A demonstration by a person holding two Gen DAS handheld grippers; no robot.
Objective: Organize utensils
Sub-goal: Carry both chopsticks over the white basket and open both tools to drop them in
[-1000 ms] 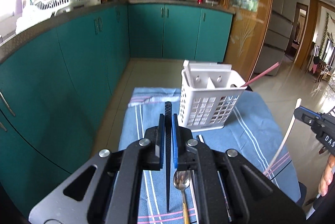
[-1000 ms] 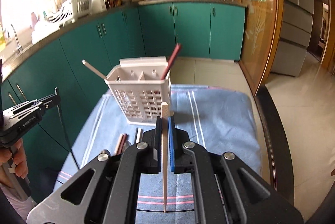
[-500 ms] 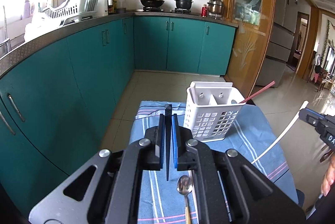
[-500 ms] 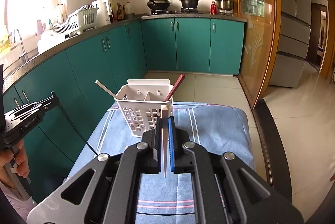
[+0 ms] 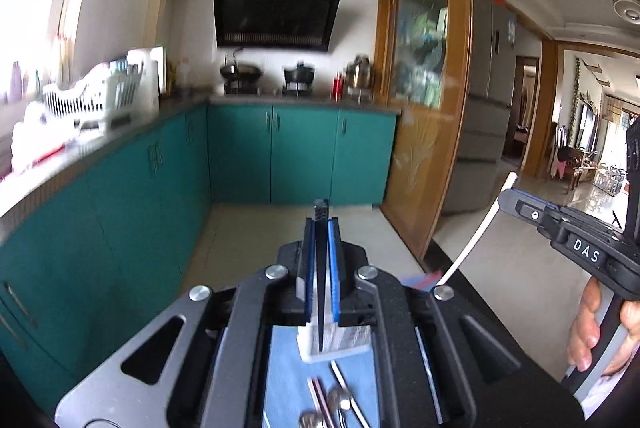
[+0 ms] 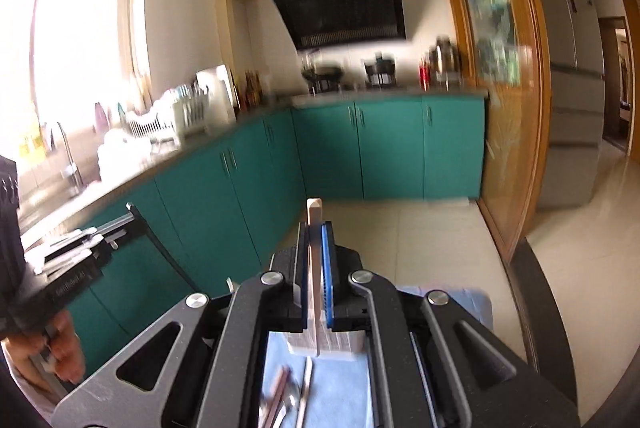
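My left gripper [image 5: 321, 224] is shut on a thin black chopstick [image 5: 321, 292] that hangs tip down between the blue pads. My right gripper [image 6: 316, 226] is shut on a pale chopstick [image 6: 315, 268] held the same way. Both are raised above the table. Only the base of the white slotted utensil basket [image 5: 340, 346] [image 6: 340, 344] shows, behind the gripper bodies. Spoons [image 5: 338, 398] and loose chopsticks [image 6: 306, 388] lie on the blue cloth [image 5: 284, 380]. In the left wrist view, the right gripper [image 5: 507, 196] carries its white chopstick [image 5: 472, 244]. In the right wrist view, the left gripper [image 6: 131, 209] appears at the left.
Teal cabinets [image 5: 120, 211] run along the left under a counter with a white dish rack [image 5: 96, 99]. A stove with pots [image 5: 272, 79] stands at the back. A wood-framed glass door [image 5: 424, 131] and the table's dark edge [image 6: 536, 288] are on the right. A person's hands [image 5: 588, 332] [image 6: 60, 352] hold the grippers.
Both grippers have risen and tipped upward, each still holding its chopstick. The basket has dropped from mid-frame to behind the gripper bodies, and more of the upper kitchen shows.
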